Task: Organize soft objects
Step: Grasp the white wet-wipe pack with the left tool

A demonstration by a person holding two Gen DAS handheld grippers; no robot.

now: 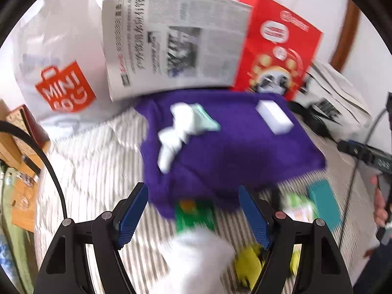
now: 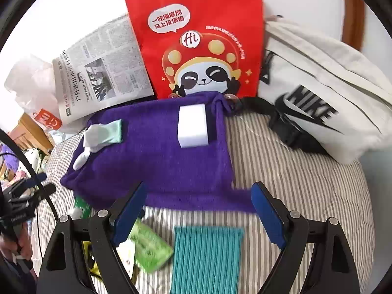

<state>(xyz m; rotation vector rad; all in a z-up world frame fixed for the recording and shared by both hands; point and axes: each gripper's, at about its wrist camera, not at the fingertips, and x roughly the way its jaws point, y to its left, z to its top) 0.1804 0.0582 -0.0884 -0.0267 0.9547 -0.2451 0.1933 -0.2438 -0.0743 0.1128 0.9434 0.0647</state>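
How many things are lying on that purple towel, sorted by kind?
On the purple towel:
White sponge block: 1
White and mint sock: 1
Total: 2

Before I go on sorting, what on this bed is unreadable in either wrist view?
- Green packet, left wrist: motion-blurred, label illegible, top under purple towel.
- Yellow item, left wrist: blurred, partly behind the left gripper finger.
- Teal ribbed cloth, right wrist: cut off by the bottom edge.
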